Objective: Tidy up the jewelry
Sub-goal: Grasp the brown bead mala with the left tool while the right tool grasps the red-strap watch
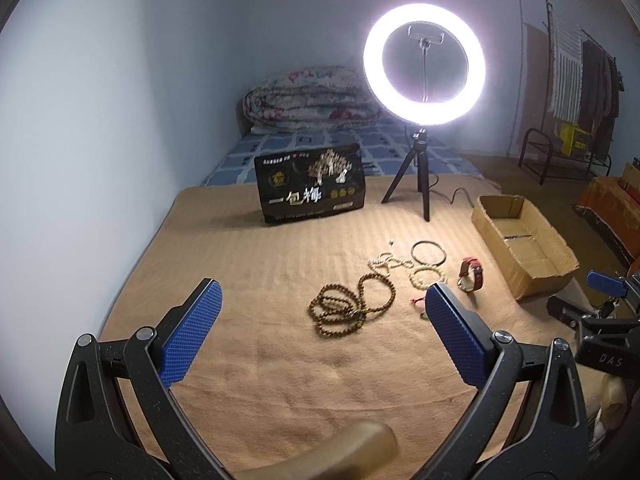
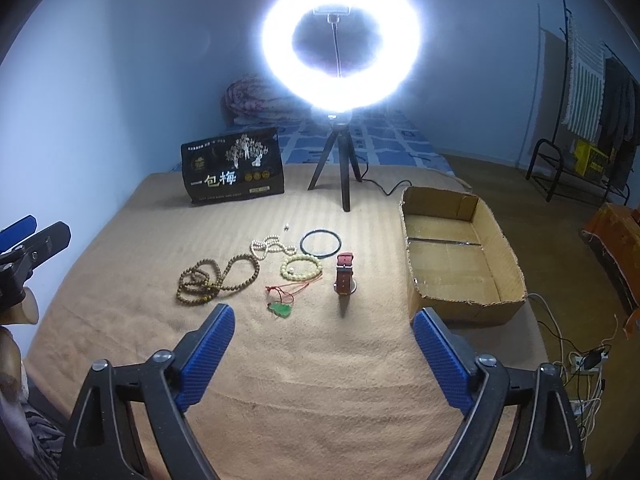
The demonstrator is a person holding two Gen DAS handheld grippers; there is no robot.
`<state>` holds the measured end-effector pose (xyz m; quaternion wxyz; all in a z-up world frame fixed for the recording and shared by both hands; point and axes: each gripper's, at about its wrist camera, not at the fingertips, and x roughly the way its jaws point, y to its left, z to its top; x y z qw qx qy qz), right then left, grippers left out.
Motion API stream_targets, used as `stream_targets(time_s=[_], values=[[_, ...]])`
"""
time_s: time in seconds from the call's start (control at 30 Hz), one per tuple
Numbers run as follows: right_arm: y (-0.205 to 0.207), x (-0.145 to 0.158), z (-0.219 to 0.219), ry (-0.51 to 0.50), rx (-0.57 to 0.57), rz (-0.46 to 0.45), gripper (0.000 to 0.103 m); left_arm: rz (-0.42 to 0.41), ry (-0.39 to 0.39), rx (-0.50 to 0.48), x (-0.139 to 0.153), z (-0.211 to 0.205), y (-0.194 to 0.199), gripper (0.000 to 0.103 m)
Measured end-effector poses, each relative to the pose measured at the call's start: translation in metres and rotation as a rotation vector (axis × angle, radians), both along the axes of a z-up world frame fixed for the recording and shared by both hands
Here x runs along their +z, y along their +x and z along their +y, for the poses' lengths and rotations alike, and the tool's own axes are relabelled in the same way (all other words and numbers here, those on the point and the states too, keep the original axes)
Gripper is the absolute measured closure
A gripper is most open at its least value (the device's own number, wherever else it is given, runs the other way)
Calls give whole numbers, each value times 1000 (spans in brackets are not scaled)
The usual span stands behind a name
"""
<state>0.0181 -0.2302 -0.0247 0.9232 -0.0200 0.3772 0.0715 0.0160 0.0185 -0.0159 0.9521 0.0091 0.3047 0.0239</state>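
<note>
Several jewelry pieces lie on the blanketed bed [image 2: 320, 400] left of the empty cardboard box [image 2: 460, 264]. Both the right gripper [image 2: 322, 340] and left gripper [image 1: 320, 312] hang released, holding nothing. Best bet: take the upright watch [image 2: 344, 274] first, squeezing its strap sides. The pendant [image 1: 425, 315] is partly hidden in the left view.

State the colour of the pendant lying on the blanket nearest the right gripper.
Green, on a red cord; the pendant shows best in the right wrist view.
</note>
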Motion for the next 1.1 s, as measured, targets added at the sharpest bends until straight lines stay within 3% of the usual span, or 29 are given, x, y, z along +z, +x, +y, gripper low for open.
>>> stream_targets(time_s=[0.23,0.53,0.87,1.1], values=[[20,-14,-4,2,22,72,30,77,-14,-19,-18,12,20,1],[57,-31,1,-27,75,137,39,245,-67,-95,-57,20,55,16],[98,-63,7,-29,109,239,43,416,-153,-132,-103,12,94,16],[119,-77,5,-28,113,276,43,518,-252,-74,-130,19,124,16]])
